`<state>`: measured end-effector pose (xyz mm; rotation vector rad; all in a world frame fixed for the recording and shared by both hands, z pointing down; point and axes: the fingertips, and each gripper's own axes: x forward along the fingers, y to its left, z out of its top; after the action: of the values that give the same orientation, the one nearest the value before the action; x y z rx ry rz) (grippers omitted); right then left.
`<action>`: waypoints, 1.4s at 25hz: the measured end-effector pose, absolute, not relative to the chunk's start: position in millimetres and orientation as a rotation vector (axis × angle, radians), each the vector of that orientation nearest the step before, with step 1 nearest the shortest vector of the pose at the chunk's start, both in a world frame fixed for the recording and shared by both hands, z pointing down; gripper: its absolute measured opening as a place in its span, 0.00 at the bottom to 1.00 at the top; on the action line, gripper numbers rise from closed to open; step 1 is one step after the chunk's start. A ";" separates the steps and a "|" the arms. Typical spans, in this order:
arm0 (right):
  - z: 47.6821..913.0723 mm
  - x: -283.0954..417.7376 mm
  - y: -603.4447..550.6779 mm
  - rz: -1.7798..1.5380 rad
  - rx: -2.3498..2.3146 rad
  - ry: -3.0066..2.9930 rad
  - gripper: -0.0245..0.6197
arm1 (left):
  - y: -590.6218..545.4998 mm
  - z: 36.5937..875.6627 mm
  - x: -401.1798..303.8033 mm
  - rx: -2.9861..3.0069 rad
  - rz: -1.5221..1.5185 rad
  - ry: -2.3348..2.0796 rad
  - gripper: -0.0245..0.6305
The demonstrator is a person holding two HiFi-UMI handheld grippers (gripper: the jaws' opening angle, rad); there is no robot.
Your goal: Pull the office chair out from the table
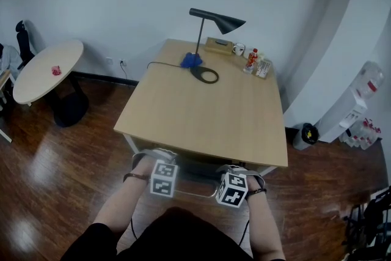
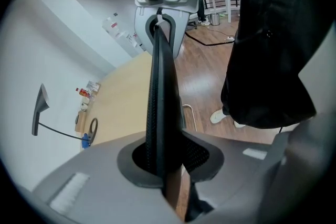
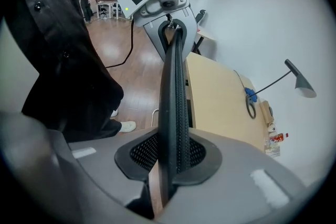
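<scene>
Gripping the top rim of the office chair (image 2: 160, 86) from both ends: left claw (image 2: 165, 168) clenched on the thin black mesh edge, right claw (image 3: 170, 162) clenched on the same edge further along. Each gripper view shows the rim running straight out between the pads to the other claw at its far end. Both claws point steeply down. In the head view the chair sits tucked in at the near edge of the surface (image 1: 208, 113), its back just on the person's side of that edge, between the person and the wood; seat not visible. Surface is light wood, rectangular, standing against a pale wall. At its far end: a black desk lamp (image 1: 217, 21) with a ring base, a blue object (image 1: 191, 60) beside the base, a white mug (image 1: 238, 49), and a red-capped bottle (image 1: 252, 60). Round side table (image 1: 46, 70) well off to the left. Dark bin (image 1: 303, 134) on the wooden floor (image 1: 61, 168) at the right.
</scene>
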<state>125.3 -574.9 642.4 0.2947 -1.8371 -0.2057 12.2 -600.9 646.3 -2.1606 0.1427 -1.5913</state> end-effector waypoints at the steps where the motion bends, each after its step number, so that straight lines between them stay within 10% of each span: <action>1: 643.1 125.6 -572.1 -0.202 0.289 -1.828 0.16 | -597.9 646.8 11.9 -2.164 -1.595 0.135 0.15; 35: 637.8 103.1 -449.8 -0.118 0.282 -1.773 0.17 | -474.9 640.7 -11.6 -2.193 -1.620 0.064 0.15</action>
<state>103.1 -449.8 637.8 0.2821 -1.7728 -0.1181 -11.6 -474.9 640.7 -2.1934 0.0644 -1.6199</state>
